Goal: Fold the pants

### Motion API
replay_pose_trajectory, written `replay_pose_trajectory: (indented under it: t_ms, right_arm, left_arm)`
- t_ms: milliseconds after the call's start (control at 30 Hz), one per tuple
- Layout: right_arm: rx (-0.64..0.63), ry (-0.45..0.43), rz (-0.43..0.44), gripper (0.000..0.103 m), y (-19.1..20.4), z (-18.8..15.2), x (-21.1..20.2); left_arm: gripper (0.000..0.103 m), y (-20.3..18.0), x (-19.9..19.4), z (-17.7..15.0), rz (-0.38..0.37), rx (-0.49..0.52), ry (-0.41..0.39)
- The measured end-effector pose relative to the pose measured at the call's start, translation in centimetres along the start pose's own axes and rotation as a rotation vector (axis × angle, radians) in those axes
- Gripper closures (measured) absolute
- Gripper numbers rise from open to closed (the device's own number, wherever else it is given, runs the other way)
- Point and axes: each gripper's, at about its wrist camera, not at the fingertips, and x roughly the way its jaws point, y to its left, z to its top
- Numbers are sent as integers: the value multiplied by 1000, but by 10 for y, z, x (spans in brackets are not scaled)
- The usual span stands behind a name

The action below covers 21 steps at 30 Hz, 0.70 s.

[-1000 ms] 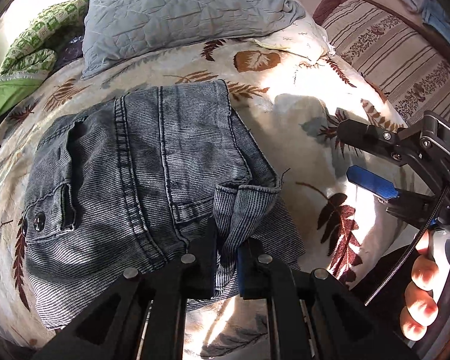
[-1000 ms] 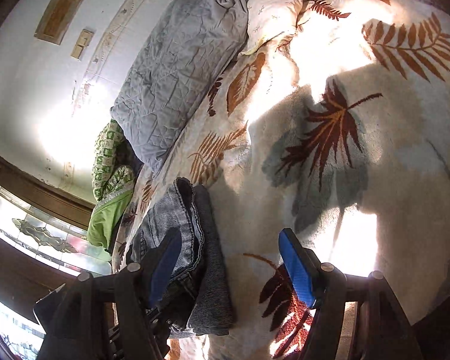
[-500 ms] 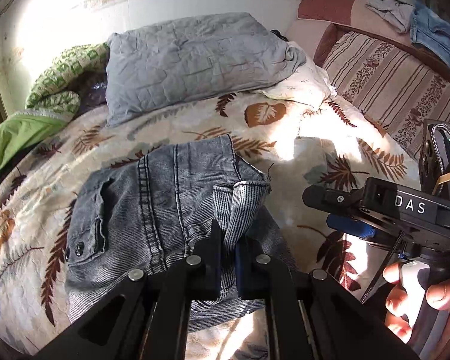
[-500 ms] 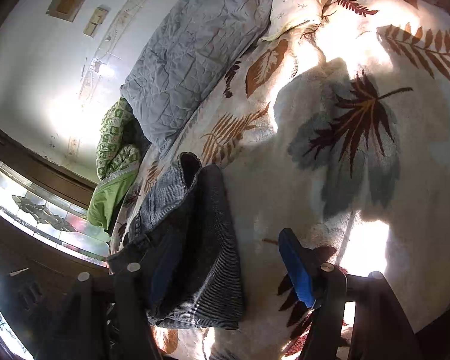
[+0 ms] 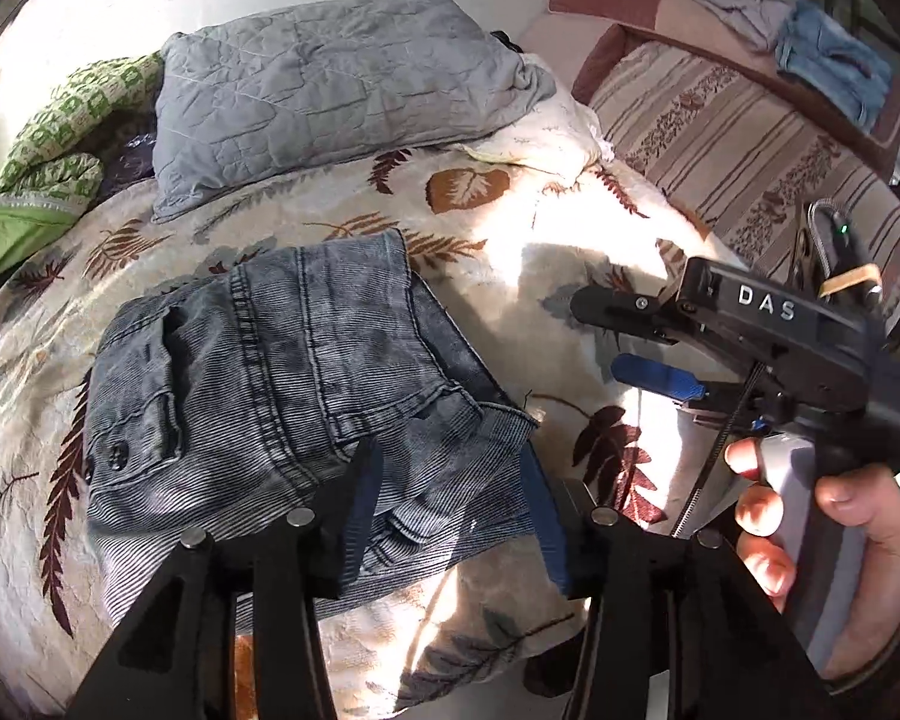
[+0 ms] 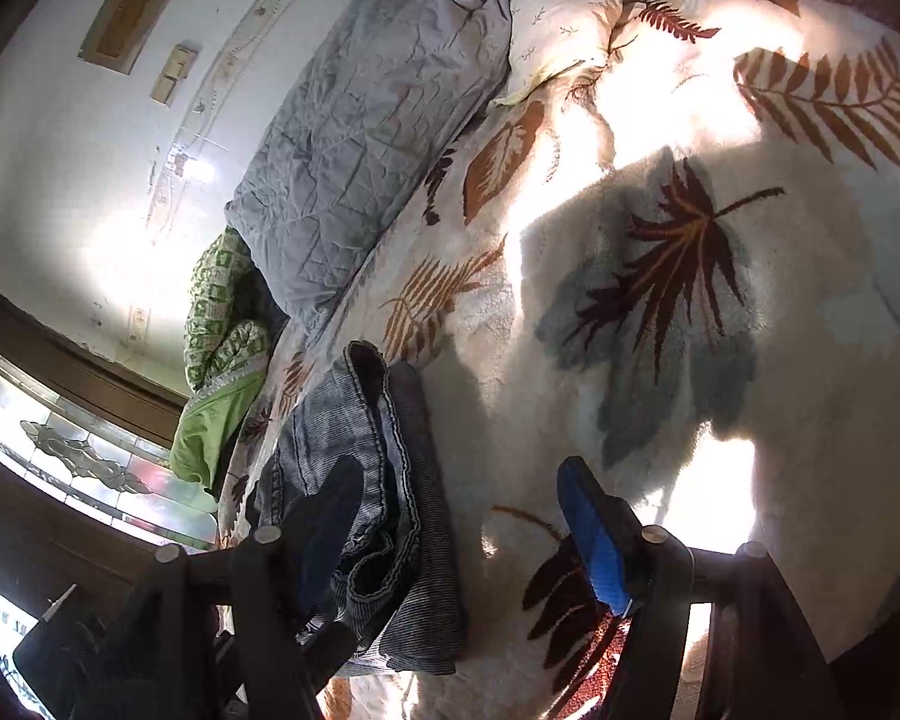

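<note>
The folded grey-blue denim pants (image 5: 282,396) lie on the leaf-patterned blanket (image 5: 540,252), waistband and button to the left. My left gripper (image 5: 456,492) is open just above the pants' near right corner, with nothing between its fingers. My right gripper (image 5: 606,330) is open and empty to the right of the pants, held over the blanket. In the right wrist view the pants (image 6: 366,480) lie at lower left, seen edge-on, with my right gripper (image 6: 462,528) open beside them.
A grey quilted pillow (image 5: 330,84) lies at the head of the bed. Green patterned bedding (image 5: 48,156) is bunched at the far left. A striped cushion (image 5: 738,138) with blue clothes (image 5: 828,60) on it borders the right side. A window (image 6: 60,432) is left.
My left gripper has let go of the pants' corner and opened. The corner fold now lies flat on the pile. My right gripper stayed open to the right.
</note>
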Motion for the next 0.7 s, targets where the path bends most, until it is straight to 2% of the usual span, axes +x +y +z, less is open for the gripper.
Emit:
replay_pose_trajectory:
  t_ms: [67, 100, 200, 267, 333, 400, 467, 500, 567, 633, 700]
  right_arm:
    - [-20, -16, 22, 32, 5, 1, -6]
    - [-27, -18, 38, 32, 10, 1, -8]
    - [-41, 37, 158, 32, 31, -4, -8]
    - [-83, 102, 239, 32, 51, -14, -1]
    - [-81, 170, 295, 32, 61, -26, 9]
    - [-43, 228, 292, 32, 55, -38, 22]
    - [16, 278, 183, 32, 34, -49, 38]
    - [60, 303, 163, 37, 23, -52, 45]
    - [127, 295, 198, 38, 13, -49, 43]
    - [83, 285, 169, 38, 23, -46, 36]
    - [60, 270, 184, 37, 32, -43, 31]
  left_arm:
    - [42, 26, -29, -1, -30, -83, -57]
    - [39, 41, -42, -3, -12, -128, -90]
    - [37, 90, -65, -9, 105, -266, -152]
    - [37, 119, -62, -13, 141, -351, -126]
    - [38, 136, -55, -19, 144, -404, -100]
    - [38, 142, -48, -24, 145, -415, -87]
    - [37, 143, -35, -28, 143, -403, -48]
    - [37, 144, -27, -31, 145, -392, -11]
    - [37, 143, -17, -38, 150, -387, 21]
    - [37, 147, -19, -41, 134, -414, 0]
    - [37, 149, -19, -41, 129, -422, -4]
